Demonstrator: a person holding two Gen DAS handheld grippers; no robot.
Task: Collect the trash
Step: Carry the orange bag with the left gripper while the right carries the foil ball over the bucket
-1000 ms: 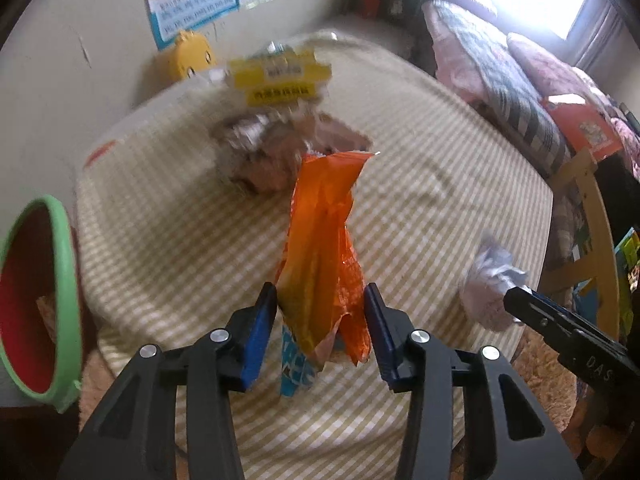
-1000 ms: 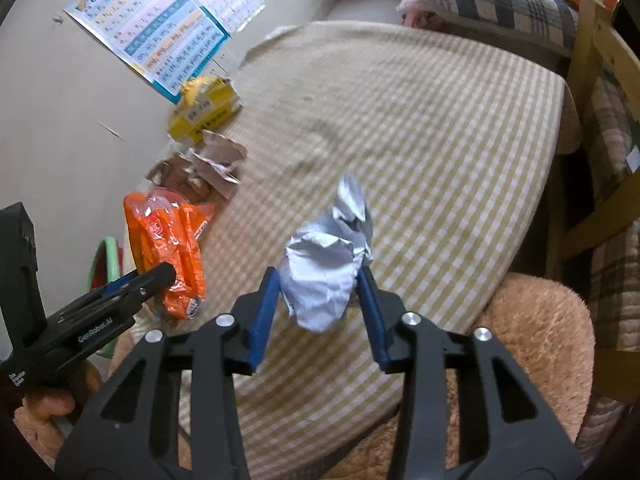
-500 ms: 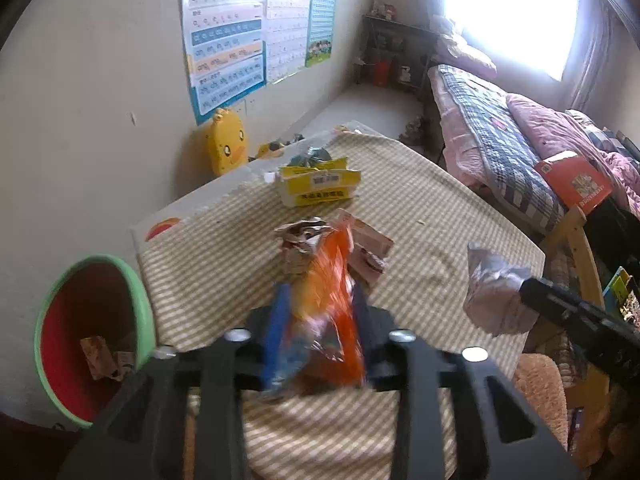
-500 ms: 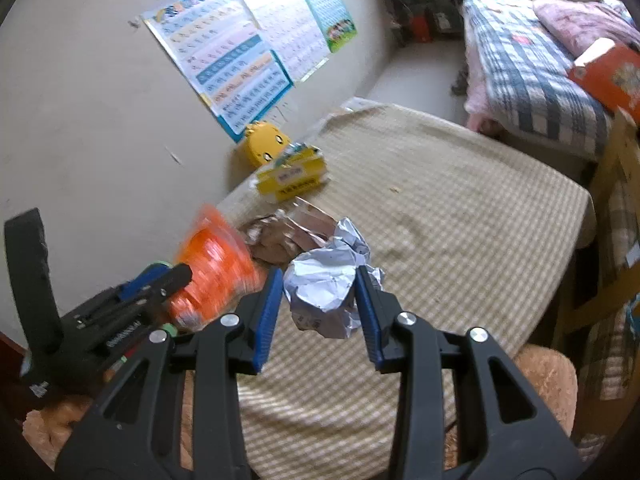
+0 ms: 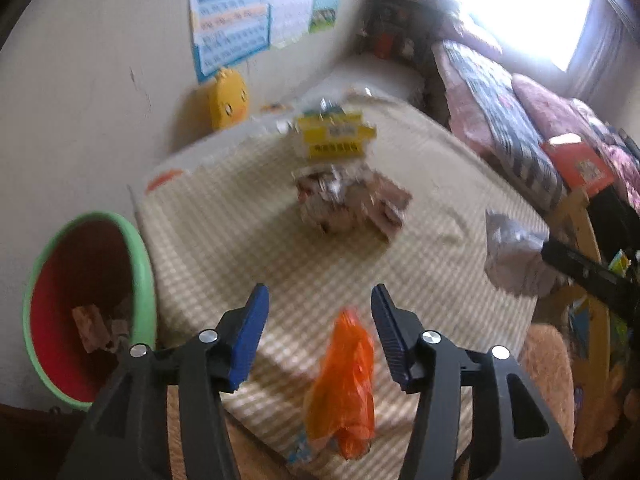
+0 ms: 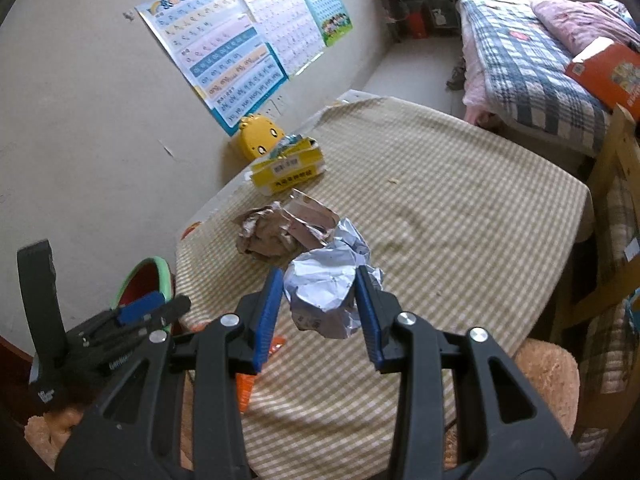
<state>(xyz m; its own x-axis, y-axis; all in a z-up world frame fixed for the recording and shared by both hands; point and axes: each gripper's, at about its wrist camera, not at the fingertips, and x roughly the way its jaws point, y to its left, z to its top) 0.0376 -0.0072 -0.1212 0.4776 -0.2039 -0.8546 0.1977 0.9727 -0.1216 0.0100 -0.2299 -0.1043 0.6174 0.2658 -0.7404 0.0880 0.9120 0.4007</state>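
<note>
Orange crinkled plastic snack wrapper (image 5: 346, 390) hangs loose between the blue pads of the left gripper (image 5: 316, 330), whose jaws have just been opening and now stand wide, neither pad touching it. The wrapper's long axis runs roughly twelve to six, and it sits over the near edge of the checked tablecloth table (image 5: 240, 240), not over the green-rimmed red bin (image 5: 140, 264), which lies at about nine o'clock from the jaws. That offset looks like the crux: released here, the wrapper would likely land short of the bin. The right gripper (image 6: 320, 312) is clamped narrow on a crumpled silver-white foil ball (image 6: 326, 284), lifted clear of the cloth; the bin (image 6: 162, 276) lies well off at its nine o'clock, so the left hand is nearer
</note>
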